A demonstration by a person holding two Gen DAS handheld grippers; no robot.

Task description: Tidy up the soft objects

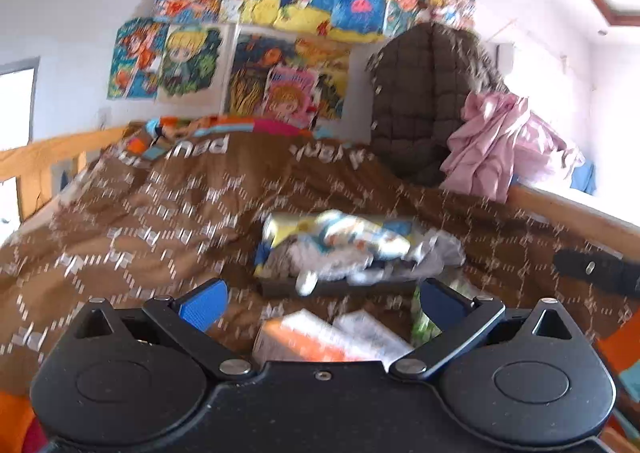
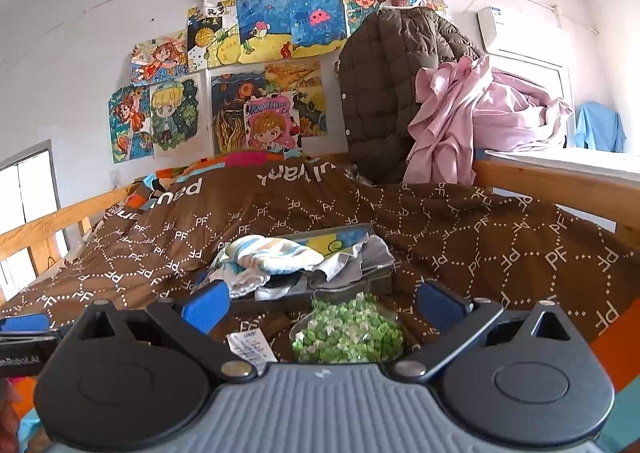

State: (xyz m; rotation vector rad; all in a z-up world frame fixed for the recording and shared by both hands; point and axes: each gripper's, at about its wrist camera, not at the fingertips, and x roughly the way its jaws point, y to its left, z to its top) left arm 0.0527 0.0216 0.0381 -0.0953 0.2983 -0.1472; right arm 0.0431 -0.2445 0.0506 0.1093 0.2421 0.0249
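A dark tray (image 2: 380,281) sits on the brown bed cover, piled with soft cloths, among them a rolled white, blue and orange cloth (image 2: 276,253) and grey cloth (image 2: 376,253). The same pile (image 1: 352,245) shows blurred in the left wrist view, on the tray (image 1: 280,288). A clear bag of green and white pieces (image 2: 348,333) lies between my right gripper's fingers. My right gripper (image 2: 326,305) is open and empty above that bag. My left gripper (image 1: 320,303) is open and empty above an orange and white packet (image 1: 320,337).
The brown patterned cover (image 2: 480,245) spreads over the bed. A wooden rail (image 2: 540,177) runs along the right, another rail (image 2: 44,229) on the left. A brown quilted coat (image 2: 384,93) and pink cloth (image 2: 472,109) hang at the back. A white label (image 2: 250,347) lies near the bag.
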